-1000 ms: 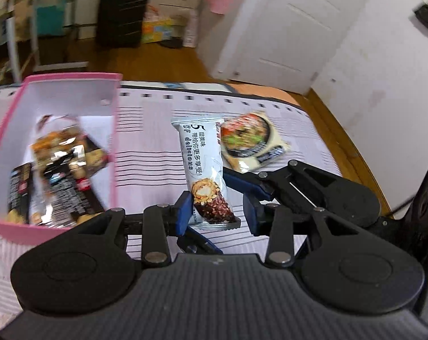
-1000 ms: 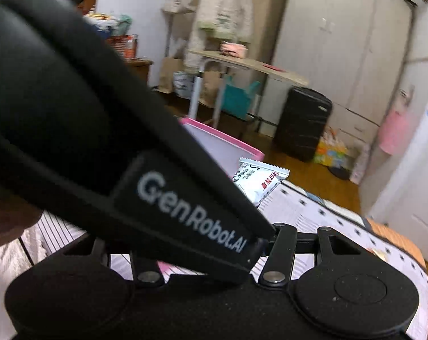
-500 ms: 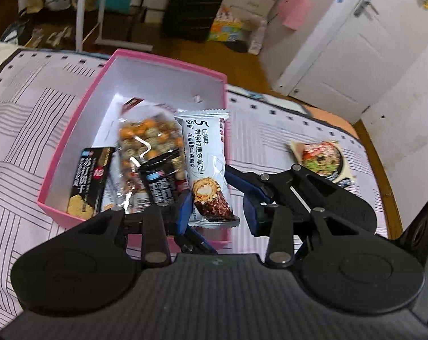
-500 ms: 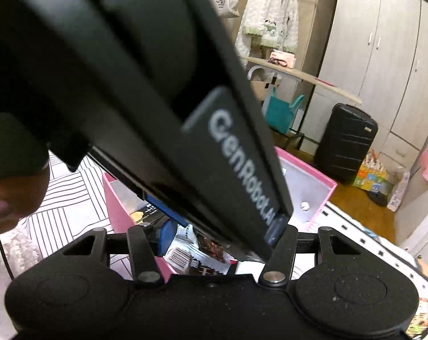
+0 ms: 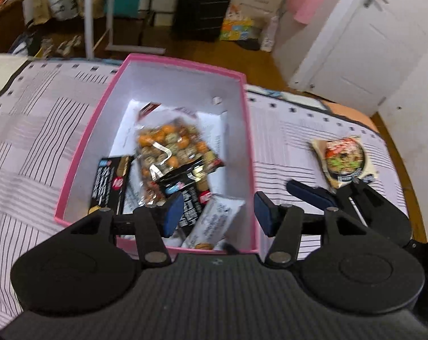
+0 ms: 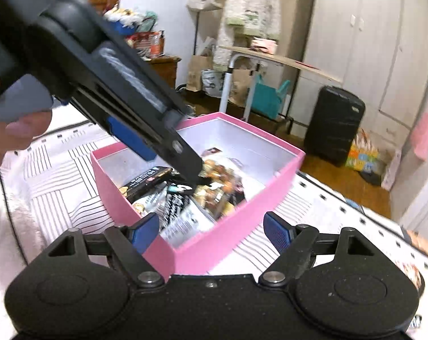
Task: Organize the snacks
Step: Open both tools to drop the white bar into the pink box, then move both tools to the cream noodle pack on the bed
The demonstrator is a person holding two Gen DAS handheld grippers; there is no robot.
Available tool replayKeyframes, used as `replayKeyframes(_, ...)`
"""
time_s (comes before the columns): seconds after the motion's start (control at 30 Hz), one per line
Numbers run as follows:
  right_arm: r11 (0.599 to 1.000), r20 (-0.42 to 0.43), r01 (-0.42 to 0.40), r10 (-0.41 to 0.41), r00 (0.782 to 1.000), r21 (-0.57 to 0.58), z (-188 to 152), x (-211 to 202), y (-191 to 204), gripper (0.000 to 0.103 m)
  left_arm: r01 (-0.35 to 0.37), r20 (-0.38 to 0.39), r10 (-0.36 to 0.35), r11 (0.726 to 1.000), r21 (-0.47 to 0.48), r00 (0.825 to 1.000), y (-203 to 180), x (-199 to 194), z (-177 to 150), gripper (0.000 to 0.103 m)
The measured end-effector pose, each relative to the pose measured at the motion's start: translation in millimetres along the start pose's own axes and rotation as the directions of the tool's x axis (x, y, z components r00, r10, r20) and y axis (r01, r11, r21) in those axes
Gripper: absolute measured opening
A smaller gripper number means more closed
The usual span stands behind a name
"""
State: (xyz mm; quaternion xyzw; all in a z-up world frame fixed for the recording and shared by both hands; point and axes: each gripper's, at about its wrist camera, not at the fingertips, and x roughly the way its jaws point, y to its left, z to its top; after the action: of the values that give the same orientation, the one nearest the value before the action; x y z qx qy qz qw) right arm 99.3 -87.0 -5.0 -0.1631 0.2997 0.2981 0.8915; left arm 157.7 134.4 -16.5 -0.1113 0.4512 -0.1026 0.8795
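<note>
The left gripper has spread wide, releasing the white snack bar into the pink box. The right gripper hovers open, empty.

Snacks in the box on the bed, one packet left out to its right.

From my left claw, held over the near end of the box, I see the wafer bar lying inside between my spread fingers, against the near right wall. Left of it lies the dark pouch, behind that the bag of nuts, and along the left wall the flat bar. The box sits on the bedspread. The noodle packet lies on the bedspread well right of the box. My right claw straddles the box's near corner.
</note>
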Motion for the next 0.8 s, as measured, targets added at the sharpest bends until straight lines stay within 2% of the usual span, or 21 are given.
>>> replayKeyframes(0.07, 0.999, 0.004, 0.008, -0.008, 1.0, 0.036, -3, -24, -7, 0.084, 0.035, 0.009, -0.035, 0.999, 0.021, 0.999, -7, -9, 5, 0.054)
replayKeyframes(0.13, 0.997, 0.001, 0.017, -0.017, 1.0, 0.078, -7, -28, -57, 0.085, 0.061, 0.011, -0.062, 0.997, 0.053, 0.998, -17, -16, 8, 0.055)
replayKeyframes(0.17, 0.994, -0.005, 0.028, -0.027, 1.0, 0.103, -7, -38, -69, 0.085, 0.064, 0.012, -0.065, 0.996, 0.069, 0.998, -23, -19, 9, 0.058)
replayKeyframes(0.43, 0.956, -0.068, 0.093, -0.077, 0.995, 0.277, -12, -67, -129, 0.085, 0.128, 0.021, -0.135, 0.97, 0.207, 0.991, -89, -32, 24, 0.067)
replayKeyframes(0.53, 0.948, -0.092, 0.116, -0.093, 0.991, 0.295, -15, -74, -151, 0.085, 0.133, 0.024, -0.143, 0.963, 0.235, 0.989, -116, -25, 32, 0.071)
replayKeyframes(0.63, 0.929, -0.087, 0.191, -0.172, 0.981, 0.316, -23, -78, -178, 0.085, 0.141, 0.048, -0.158, 0.958, 0.251, 0.986, -140, -13, 37, 0.072)
replayKeyframes(0.7, 0.916, -0.128, 0.234, -0.203, 0.971, 0.325, -27, -77, -198, 0.085, 0.138, 0.052, -0.156, 0.958, 0.25, 0.986, -154, 0, 40, 0.072)
replayKeyframes(0.8, 0.889, -0.199, 0.262, -0.199, 0.96, 0.375, -35, -72, -235, 0.084, 0.138, 0.029, -0.149, 0.964, 0.229, 0.988, -171, 24, 45, 0.072)
